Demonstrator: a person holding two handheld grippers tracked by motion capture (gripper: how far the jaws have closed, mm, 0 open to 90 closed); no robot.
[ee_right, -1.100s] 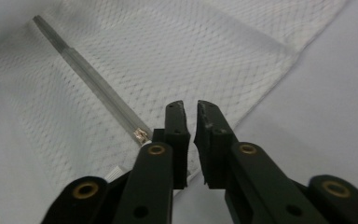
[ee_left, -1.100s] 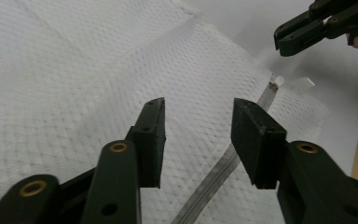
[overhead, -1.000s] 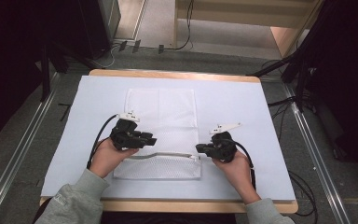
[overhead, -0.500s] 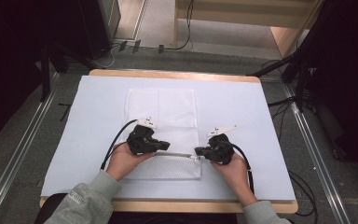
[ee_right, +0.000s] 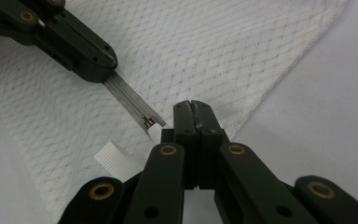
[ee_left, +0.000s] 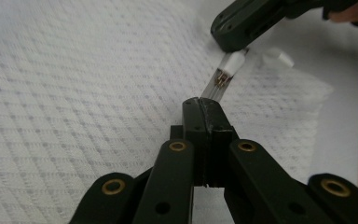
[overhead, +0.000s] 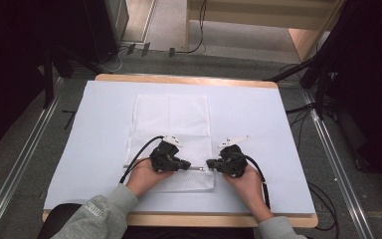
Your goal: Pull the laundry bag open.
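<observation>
**High view: both grippers at the zipper of a mesh bag**

Left gripper (overhead: 186,164): jaws together, clamped on the zipper strip (overhead: 197,168). Right gripper (overhead: 210,163): jaws together at the zipper's end; whether they pinch fabric cannot be told. White diamond-weave mesh bag (overhead: 171,119) lies flat on the pale blue table cover (overhead: 263,119).

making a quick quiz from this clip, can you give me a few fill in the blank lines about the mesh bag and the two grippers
The white mesh bag lies flat on a pale ___ sheet over the table.
Both the left gripper and the right gripper work at the bag's ___.
The left gripper's jaws are ___.
The bag lies nearer the table's ___ edge than its right edge.

Missing words: blue; zipper; shut; left
</observation>
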